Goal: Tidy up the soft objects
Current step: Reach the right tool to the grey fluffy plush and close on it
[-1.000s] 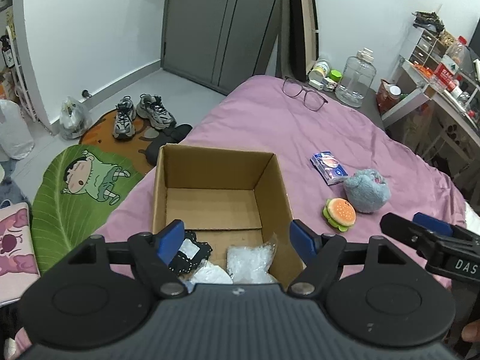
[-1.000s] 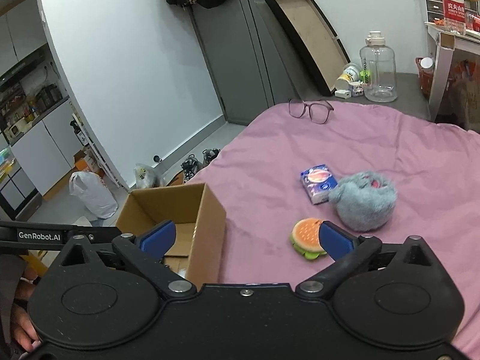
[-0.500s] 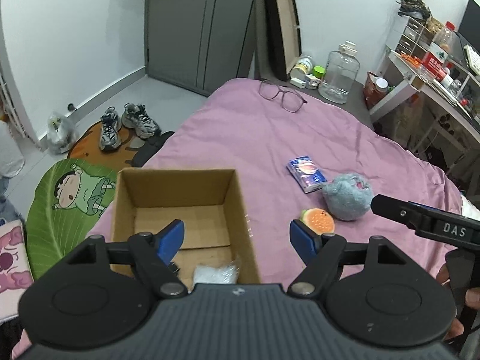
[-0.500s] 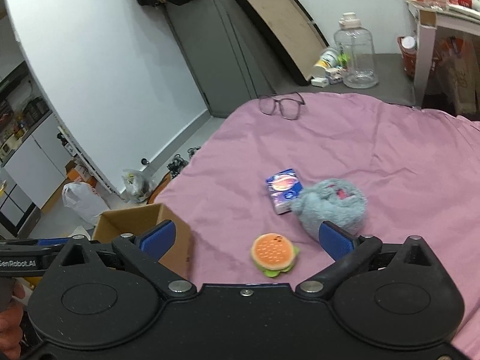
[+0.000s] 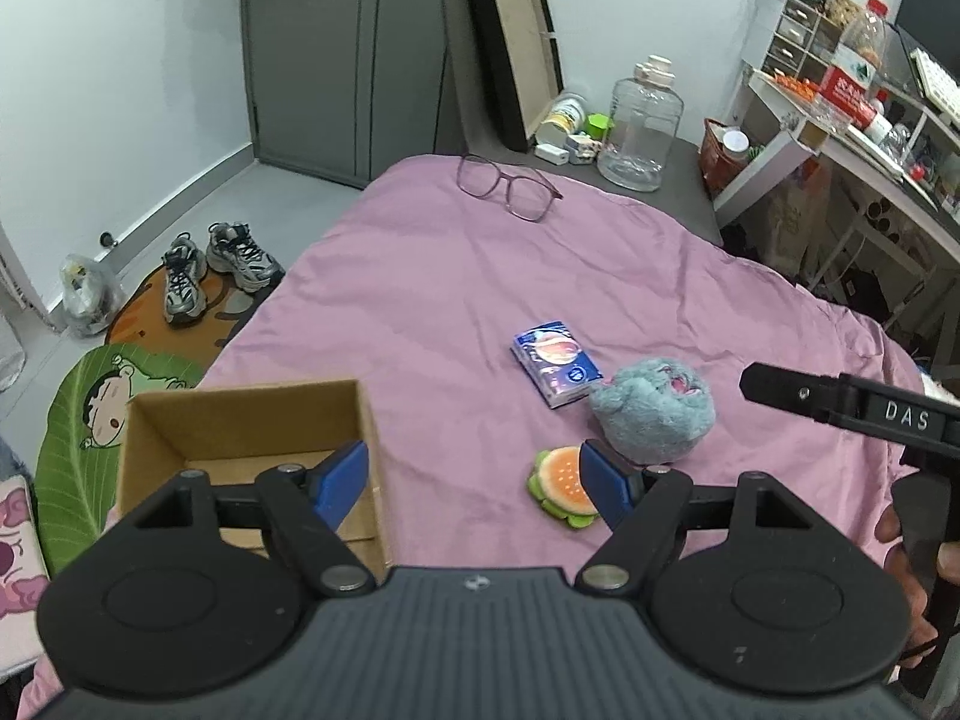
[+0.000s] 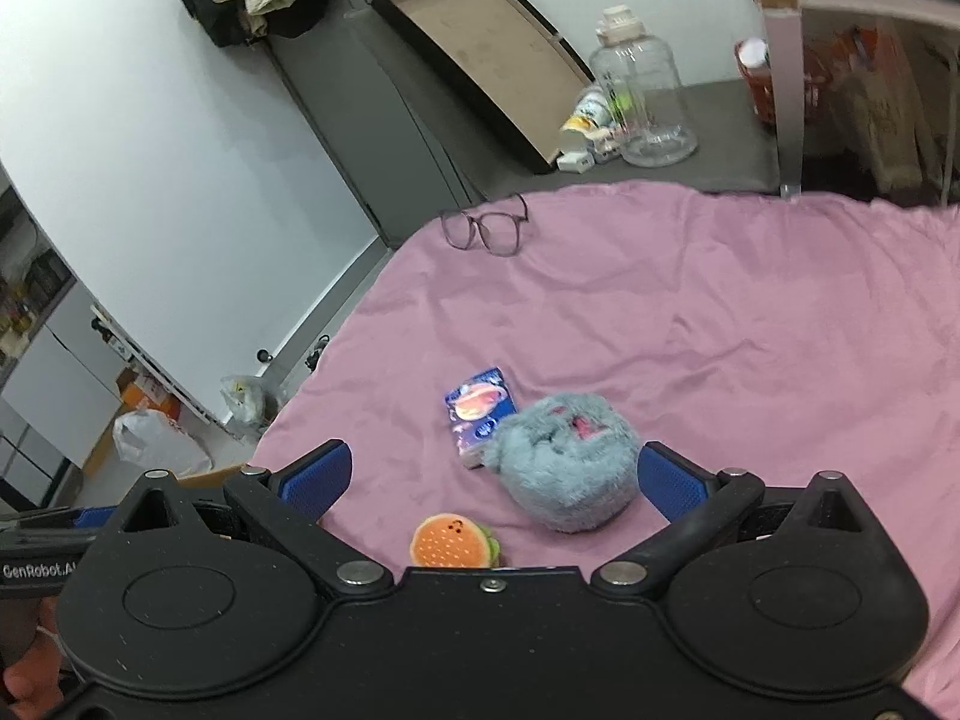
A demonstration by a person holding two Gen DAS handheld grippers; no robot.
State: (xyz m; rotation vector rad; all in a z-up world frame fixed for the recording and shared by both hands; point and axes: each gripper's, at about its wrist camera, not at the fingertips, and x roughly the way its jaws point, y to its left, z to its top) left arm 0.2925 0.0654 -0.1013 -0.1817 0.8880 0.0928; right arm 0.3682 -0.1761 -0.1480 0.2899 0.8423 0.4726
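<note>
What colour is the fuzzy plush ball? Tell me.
Grey-blue, with a small pink patch on top; the plush ball shows best in the right wrist view.

Both tongs tilt down over the bed [image 5: 420,276], jaws spread wide and gripping nothing. The left tongs [image 5: 474,483] hang above the near edge of the bed. The right tongs [image 6: 492,477] hang above the bed too, to the right of the left pair. A hand [image 5: 906,564] grips the right tongs' handle; fingers [image 6: 27,669] grip the left's.
</note>
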